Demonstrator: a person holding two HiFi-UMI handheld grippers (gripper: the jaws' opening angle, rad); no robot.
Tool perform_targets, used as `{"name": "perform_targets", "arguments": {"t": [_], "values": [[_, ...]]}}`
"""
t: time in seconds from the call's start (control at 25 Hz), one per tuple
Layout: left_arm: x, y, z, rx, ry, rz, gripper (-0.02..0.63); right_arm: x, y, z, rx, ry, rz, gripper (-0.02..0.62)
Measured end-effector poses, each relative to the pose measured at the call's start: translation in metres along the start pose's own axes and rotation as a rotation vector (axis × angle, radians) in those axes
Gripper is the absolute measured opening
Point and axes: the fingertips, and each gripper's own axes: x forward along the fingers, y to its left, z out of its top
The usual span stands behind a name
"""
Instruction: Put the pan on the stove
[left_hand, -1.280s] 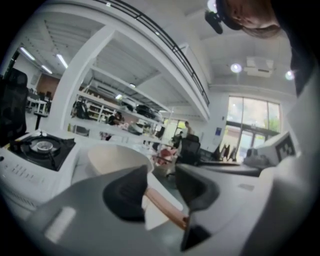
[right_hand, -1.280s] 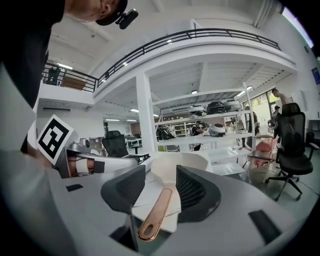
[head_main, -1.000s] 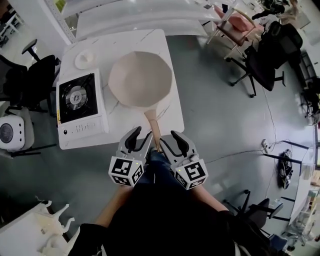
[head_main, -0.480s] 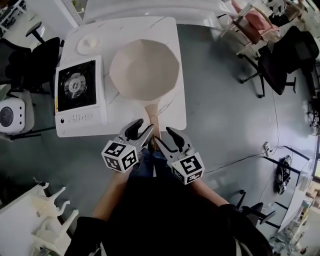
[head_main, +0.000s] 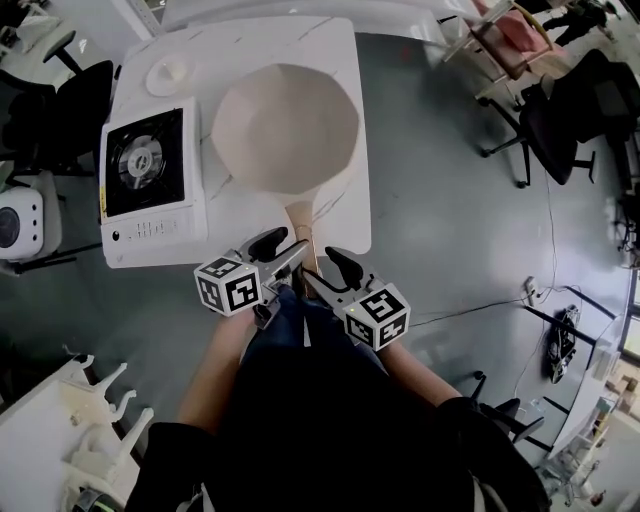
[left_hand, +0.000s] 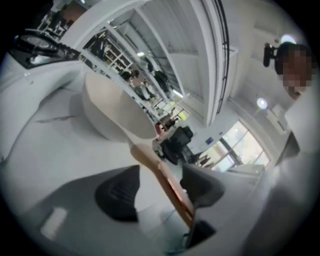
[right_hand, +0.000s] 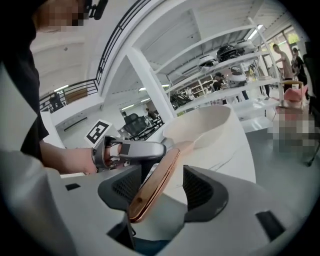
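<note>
Pan on desk, just right of stove. Left gripper and right gripper jaws have just been opening, now wide, straddling the wooden handle without pinching. Probably rigid and front-heavy; grip the handle close to the bowl.

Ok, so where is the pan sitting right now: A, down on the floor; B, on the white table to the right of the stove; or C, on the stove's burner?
B: the head view shows the pan resting on the table beside the stove, not on it.
</note>
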Motion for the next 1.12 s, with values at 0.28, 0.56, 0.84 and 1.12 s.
{"name": "perform_targets", "arguments": {"t": [0.28, 0.56, 0.84, 1.12], "values": [[0.013, 0.001, -0.01, -0.045, 0.07, -0.092, 0.279, 0.008, 0.0, -0.013, 0.103, 0.079, 0.109, 0.229], [0.026, -0.004, -0.015, -0.148, 0.094, -0.202, 0.284, 0.014, 0.007, -0.021, 0.221, 0.142, 0.248, 0.233], [0.043, -0.013, -0.018, -0.132, 0.16, -0.317, 0.284, 0.025, 0.024, -0.034, 0.287, 0.245, 0.423, 0.235], [0.057, -0.033, -0.029, -0.051, 0.225, -0.445, 0.284, 0.033, 0.035, -0.042, 0.23, 0.321, 0.524, 0.233]]}}
